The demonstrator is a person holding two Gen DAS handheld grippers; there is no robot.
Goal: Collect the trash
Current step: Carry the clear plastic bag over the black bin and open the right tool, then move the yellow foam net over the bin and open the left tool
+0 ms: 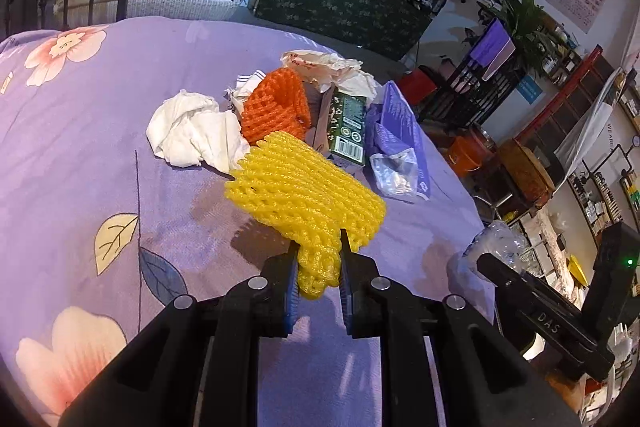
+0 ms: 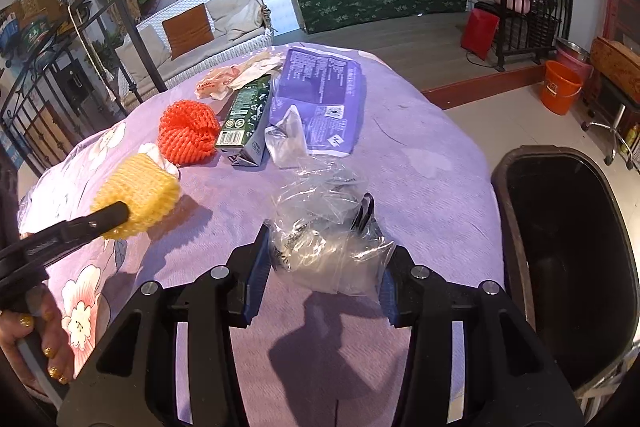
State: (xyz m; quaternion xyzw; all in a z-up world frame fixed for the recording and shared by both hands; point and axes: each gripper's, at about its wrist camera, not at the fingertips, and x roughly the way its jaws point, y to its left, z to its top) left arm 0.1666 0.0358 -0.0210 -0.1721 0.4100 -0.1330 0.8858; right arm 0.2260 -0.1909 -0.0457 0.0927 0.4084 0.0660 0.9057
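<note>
While the left gripper (image 1: 319, 259) is clamped nearly shut on one end of the yellow foam net (image 1: 304, 195), the net's long axis is carried away from the claw toward the pile, lifted just above the purple cloth (image 1: 120, 147). It is seen as ribbed, bright mesh, squashed thin between the pads. One crumpled clear bag (image 2: 324, 247) is gripped in the half-closed right gripper (image 2: 324, 267) beside one dark bin (image 2: 568, 259); one orange net (image 2: 188, 137), one green carton (image 2: 244, 123) and one purple packet (image 2: 320, 99) are counted on the cloth.
</note>
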